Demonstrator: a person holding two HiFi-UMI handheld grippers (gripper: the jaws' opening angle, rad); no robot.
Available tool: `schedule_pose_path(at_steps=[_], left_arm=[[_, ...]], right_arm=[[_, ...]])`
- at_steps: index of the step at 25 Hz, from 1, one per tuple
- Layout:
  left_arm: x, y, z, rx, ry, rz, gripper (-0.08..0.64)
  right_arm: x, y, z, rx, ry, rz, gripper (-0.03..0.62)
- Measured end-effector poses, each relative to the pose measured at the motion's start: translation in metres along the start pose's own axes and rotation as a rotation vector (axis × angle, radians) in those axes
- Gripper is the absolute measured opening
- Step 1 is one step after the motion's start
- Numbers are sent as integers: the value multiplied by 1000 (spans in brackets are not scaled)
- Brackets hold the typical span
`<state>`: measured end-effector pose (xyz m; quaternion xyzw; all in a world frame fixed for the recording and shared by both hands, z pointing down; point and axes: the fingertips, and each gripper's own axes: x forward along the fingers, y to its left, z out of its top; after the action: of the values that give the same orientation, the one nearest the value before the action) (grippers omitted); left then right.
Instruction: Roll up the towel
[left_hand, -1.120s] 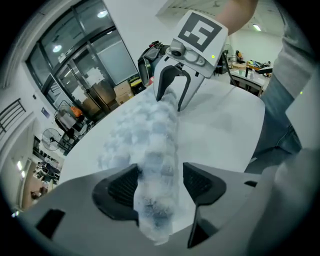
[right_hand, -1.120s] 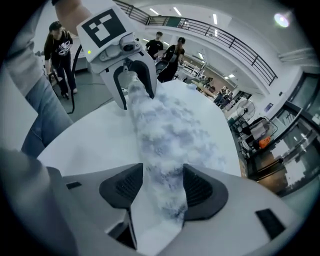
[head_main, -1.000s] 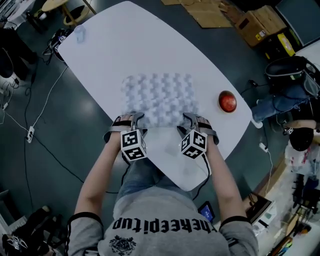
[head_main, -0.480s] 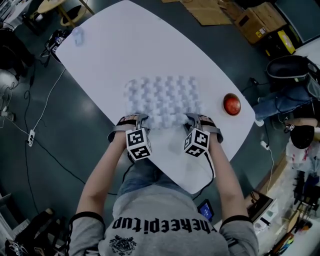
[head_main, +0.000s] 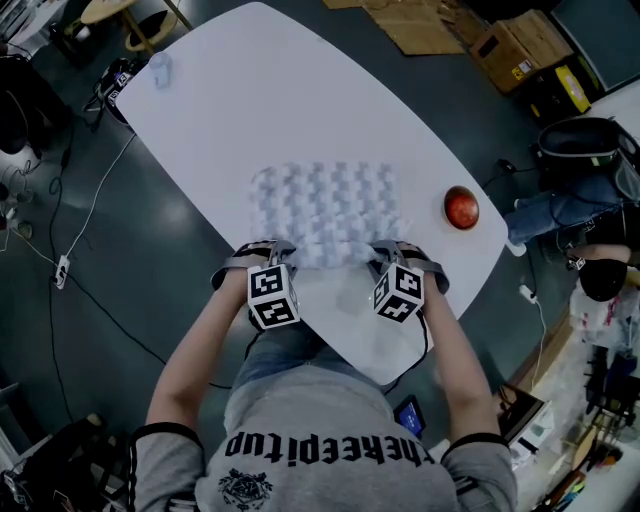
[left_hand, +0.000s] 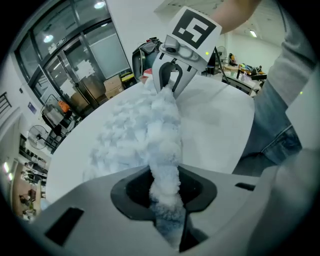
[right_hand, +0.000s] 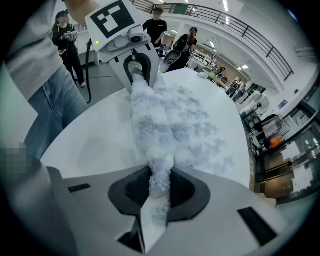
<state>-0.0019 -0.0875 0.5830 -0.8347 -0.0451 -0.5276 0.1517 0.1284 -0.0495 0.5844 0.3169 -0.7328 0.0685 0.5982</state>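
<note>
Both sets of jaws have just been closing, and where the near hem lay flat a second ago, it is now gathered into a ridge. The left gripper (head_main: 268, 250) is clamped on the towel (head_main: 325, 205) at its near left corner, and the right gripper (head_main: 392, 250) is clamped on the near right corner. In each gripper view the fluffy hem is squeezed tight between the pads. The rest of the towel lies spread out flat at the centre of the head view, running up the frame from the grippers.

So this looks like the very start of the roll, with the grip made and no turn yet. Next, I'd say, both hands must lift that hem a touch and tip it over towards the far edge together (keeping level, or the roll will come out as a cone).

It all sits on a white oval table (head_main: 250, 90), bare apart from a red ball (head_main: 461, 207) just right of the towel. Around it there's dark floor, with cables (head_main: 60, 265) at the left and cardboard boxes (head_main: 520, 45) at upper right.
</note>
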Motion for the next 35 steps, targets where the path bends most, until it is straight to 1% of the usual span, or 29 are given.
schedule_pose_path(at_steps=[6, 11, 13, 17, 19, 22, 28, 35], left_arm=[[-13, -39, -6, 8, 19, -88, 106], [-24, -78, -5, -34, 15, -220, 103], [-27, -85, -6, -48, 22, -249, 103], [-28, -80, -4, -67, 10, -268, 104], [-29, -73, -4, -82, 5, -277, 104], [-31, -61, -4, -88, -7, -278, 107], [-31, -35, -4, -104, -23, -281, 112], [-24, 4, -4, -114, -23, -244, 115]], right_arm=[[-22, 44, -3, 22, -13, 111, 69], [-36, 79, -6, 64, -5, 247, 69], [-39, 84, -5, 71, 0, 284, 69], [-43, 76, -3, 85, 6, 314, 72], [-45, 68, 0, 97, -3, 318, 78], [-46, 54, 6, 112, -25, 303, 87], [-43, 25, 15, 136, -45, 244, 98], [-31, -14, 22, 160, -68, 150, 108]])
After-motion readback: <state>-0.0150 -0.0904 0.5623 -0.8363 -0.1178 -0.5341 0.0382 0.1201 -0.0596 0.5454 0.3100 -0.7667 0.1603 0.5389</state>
